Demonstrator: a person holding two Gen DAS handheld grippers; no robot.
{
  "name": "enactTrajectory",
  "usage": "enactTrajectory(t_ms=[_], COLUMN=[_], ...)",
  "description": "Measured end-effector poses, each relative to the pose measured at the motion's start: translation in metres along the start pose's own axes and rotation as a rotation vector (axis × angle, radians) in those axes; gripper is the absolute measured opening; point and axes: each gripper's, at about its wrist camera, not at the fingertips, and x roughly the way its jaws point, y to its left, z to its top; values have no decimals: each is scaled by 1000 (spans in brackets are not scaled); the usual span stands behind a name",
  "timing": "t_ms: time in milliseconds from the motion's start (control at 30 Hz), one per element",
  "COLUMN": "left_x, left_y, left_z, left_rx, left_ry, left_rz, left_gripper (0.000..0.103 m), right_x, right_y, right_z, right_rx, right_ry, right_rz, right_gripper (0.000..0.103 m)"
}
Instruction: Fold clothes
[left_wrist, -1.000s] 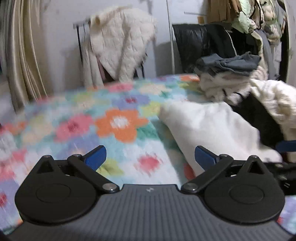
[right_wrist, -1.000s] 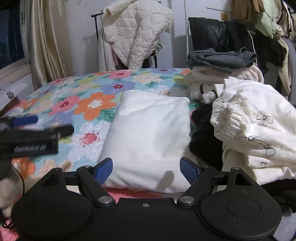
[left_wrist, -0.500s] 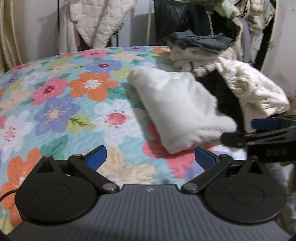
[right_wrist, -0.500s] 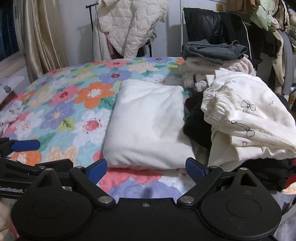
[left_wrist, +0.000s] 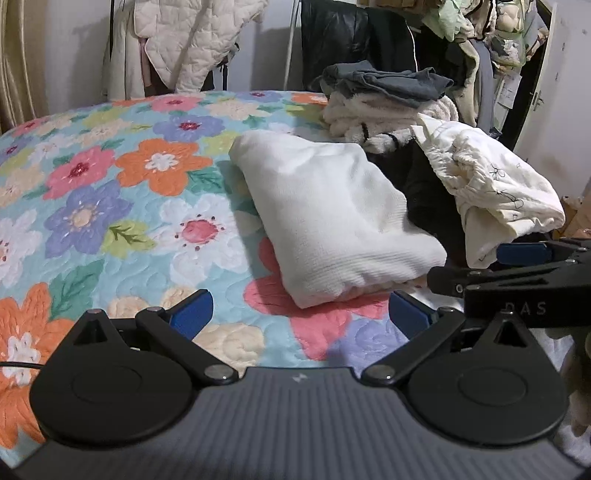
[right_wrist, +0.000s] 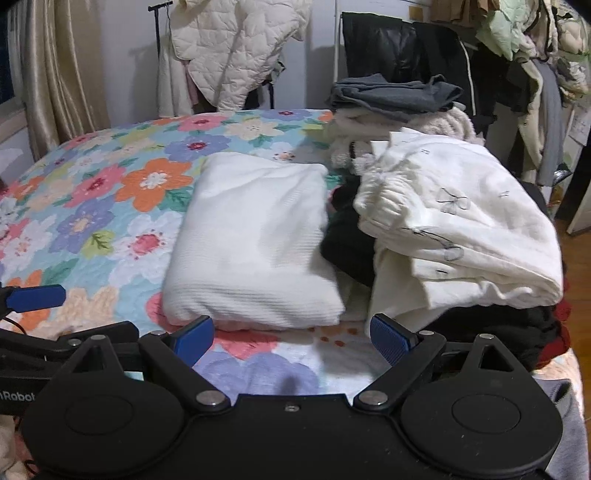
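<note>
- Two grippers are seen drawn back from the folded white knit garment (left_wrist: 332, 218), which lies flat on the flowered bed quilt (left_wrist: 110, 206); a second ago the left view was swinging across the bed and blurred, and now it is settled and looks straight at the garment.
- Over the same second the right view has been pulled back and lowered, so that more quilt shows between its fingers and the garment's near edge.
- On the left gripper (left_wrist: 301, 314) the fingers are held wide, and nothing is between them.
- On the right gripper (right_wrist: 291, 334) the fingers are likewise spread wide and empty, just short of the garment's near edge.
- From this the white knit piece is judged to be finished and released, and the next garment is probably to be taken up.
- Beside it on the right, touching a dark garment (right_wrist: 347, 243), a cream garment with small bow prints (right_wrist: 461, 221) is heaped loosely and is judged not yet folded.
- Behind these, a stack of folded clothes (left_wrist: 384, 99) is seen at the far edge of the bed, with a grey piece on top and fleecy cream pieces under it.
- No basket, box or drawer is visible in either view; the bed alone serves as the holding surface, with the stack as the only sorted pile.
- A quilted cream jacket (right_wrist: 236, 48) is hung on a rack behind the bed and plays no part.
</note>
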Motion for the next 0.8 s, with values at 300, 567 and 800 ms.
enactTrajectory(t_ms=[300,567,800], left_x=[7,1,0], left_y=[-4,0,2], left_z=[-6,-8,-8], left_rx=[2,-11,-7], left_ry=[96,94,88], left_rz=[-9,-13,-18], left_gripper=[103,103,103], right_x=[0,2,3], right_y=[-3,5,3], right_z=[0,-1,-1], right_rx=[12,-17,-24], right_ry=[-1,5,3], right_rz=[1,-11,-36], right_gripper=[94,94,94])
